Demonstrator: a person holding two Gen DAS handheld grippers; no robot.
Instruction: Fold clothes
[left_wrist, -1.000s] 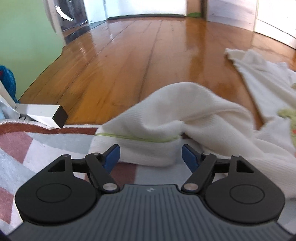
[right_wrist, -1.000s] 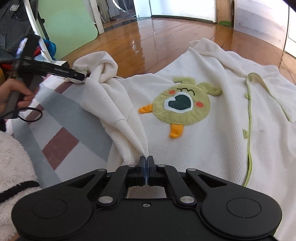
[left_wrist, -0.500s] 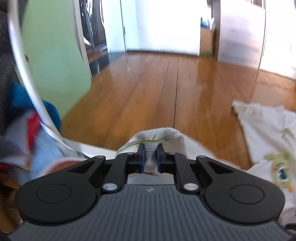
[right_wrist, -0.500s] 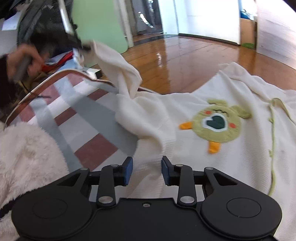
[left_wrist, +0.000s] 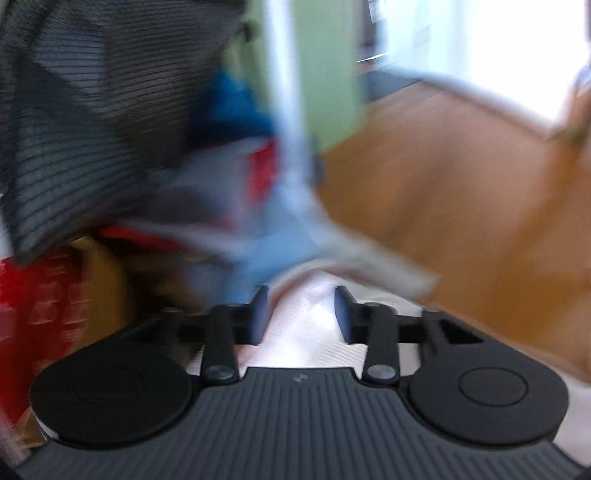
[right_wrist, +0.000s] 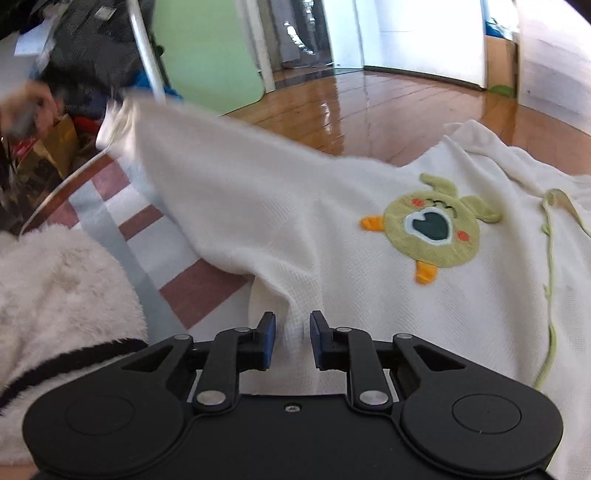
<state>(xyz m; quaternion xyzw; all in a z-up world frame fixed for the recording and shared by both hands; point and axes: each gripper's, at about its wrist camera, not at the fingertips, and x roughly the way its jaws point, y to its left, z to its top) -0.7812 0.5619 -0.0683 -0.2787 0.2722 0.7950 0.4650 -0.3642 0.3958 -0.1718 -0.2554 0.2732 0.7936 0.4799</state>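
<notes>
A cream knit garment (right_wrist: 332, 229) with a green monster patch (right_wrist: 434, 225) and green-trimmed placket lies on a striped rug (right_wrist: 147, 236). Its sleeve (right_wrist: 207, 162) is stretched out to the left, raised off the rug. My right gripper (right_wrist: 289, 338) is open, its fingers astride a ridge of the garment's lower edge. In the blurred left wrist view my left gripper (left_wrist: 301, 308) is open, with white sleeve fabric (left_wrist: 306, 325) lying between its fingers. The hand holding it (right_wrist: 26, 107) shows at the far left of the right wrist view.
A pile of clothes and bags (left_wrist: 110, 147) and a white pole (right_wrist: 146, 48) stand at the left. A fluffy white sleeve (right_wrist: 62, 280) fills the lower left. Wooden floor (right_wrist: 369, 107) lies beyond the rug, with a green panel (right_wrist: 207, 55) behind.
My left gripper pulled the sleeve out to the left and its fingers have opened. My right gripper let go of the garment's edge half a second ago and stays open.
</notes>
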